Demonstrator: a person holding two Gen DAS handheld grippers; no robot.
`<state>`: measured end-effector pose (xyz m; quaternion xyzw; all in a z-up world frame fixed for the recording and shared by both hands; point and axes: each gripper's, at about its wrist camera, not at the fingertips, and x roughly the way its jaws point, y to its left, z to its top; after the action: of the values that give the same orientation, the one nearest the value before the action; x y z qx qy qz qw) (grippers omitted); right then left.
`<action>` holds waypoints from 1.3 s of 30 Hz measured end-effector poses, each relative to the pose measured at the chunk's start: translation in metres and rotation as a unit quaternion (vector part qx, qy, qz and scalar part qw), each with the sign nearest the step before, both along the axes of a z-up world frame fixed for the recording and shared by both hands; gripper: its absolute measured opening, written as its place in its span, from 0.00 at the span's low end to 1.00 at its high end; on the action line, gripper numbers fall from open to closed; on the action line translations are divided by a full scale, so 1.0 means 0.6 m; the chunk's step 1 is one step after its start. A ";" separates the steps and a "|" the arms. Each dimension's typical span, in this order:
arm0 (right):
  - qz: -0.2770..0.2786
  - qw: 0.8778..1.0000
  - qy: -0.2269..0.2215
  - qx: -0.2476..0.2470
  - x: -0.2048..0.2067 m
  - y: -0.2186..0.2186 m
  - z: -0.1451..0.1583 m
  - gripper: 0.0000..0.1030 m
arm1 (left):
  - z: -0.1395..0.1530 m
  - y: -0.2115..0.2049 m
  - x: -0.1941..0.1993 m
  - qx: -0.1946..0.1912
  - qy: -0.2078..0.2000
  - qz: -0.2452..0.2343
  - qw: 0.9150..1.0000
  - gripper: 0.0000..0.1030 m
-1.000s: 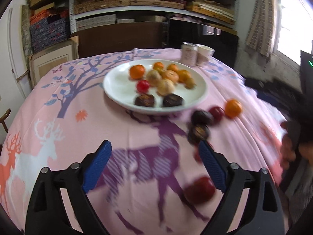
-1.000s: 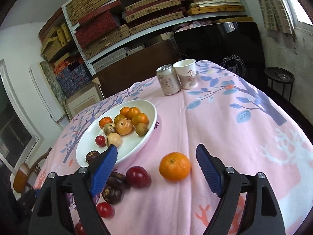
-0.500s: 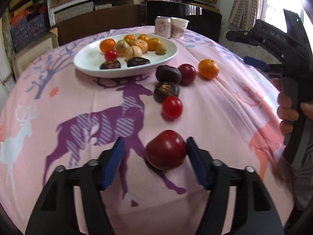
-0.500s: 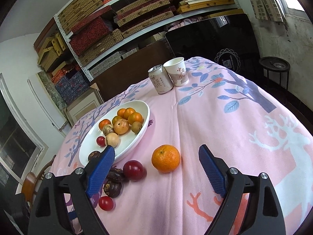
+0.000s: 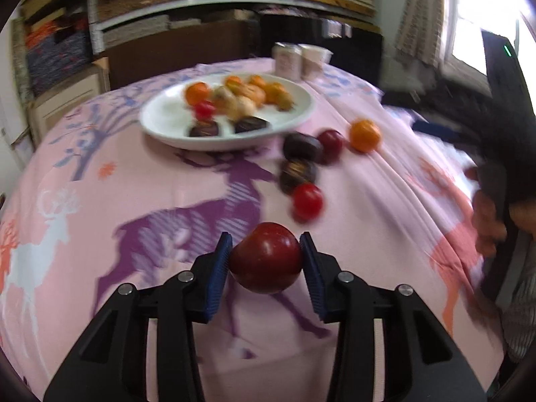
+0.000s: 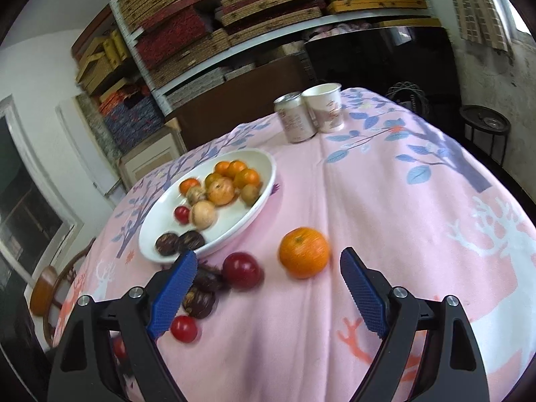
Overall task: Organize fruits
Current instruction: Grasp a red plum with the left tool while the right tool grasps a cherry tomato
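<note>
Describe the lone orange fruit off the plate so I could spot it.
Start at the oval white plate on the pink deer-print tablecloth. Beside the plate's near edge lies a loose cluster of fruit. The round orange mandarin lies at its right end, the only orange one there, next to a dark red plum.

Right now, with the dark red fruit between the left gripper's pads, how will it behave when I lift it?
The dark red fruit is round and glossy, so it may slip or twist between the left gripper pads, which have just been closing and now press its sides. It looks firm, probably holding shape. If dropped on the tablecloth, it would likely roll.
</note>
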<state>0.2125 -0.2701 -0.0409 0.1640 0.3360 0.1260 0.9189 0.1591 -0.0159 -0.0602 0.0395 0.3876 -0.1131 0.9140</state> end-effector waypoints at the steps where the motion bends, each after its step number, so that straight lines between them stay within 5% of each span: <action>1: 0.018 1.000 0.005 -0.008 -0.003 0.014 -0.004 0.82 | 0.002 0.014 0.005 -0.002 -0.002 0.017 1.000 0.40; 6: 0.119 0.989 0.031 -0.085 -0.034 0.116 -0.034 0.45 | -0.002 0.070 0.027 -0.016 0.014 0.083 0.996 0.40; 9: 0.146 0.980 0.031 -0.129 -0.043 0.157 -0.044 0.44 | -0.002 0.074 0.028 -0.013 0.015 0.088 0.996 0.40; 21: 0.154 0.978 0.064 -0.127 -0.025 0.208 -0.062 0.34 | -0.013 0.064 0.028 -0.008 0.030 0.076 0.997 0.40; 39: 0.143 0.984 0.051 -0.092 -0.031 0.172 -0.050 0.26 | -0.022 0.057 0.036 -0.004 0.042 0.070 0.997 0.40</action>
<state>0.1939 -0.1672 -0.0710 0.0349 0.4123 0.2158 0.8844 0.1806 0.0184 -0.0735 0.0036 0.4270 -0.0519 0.9027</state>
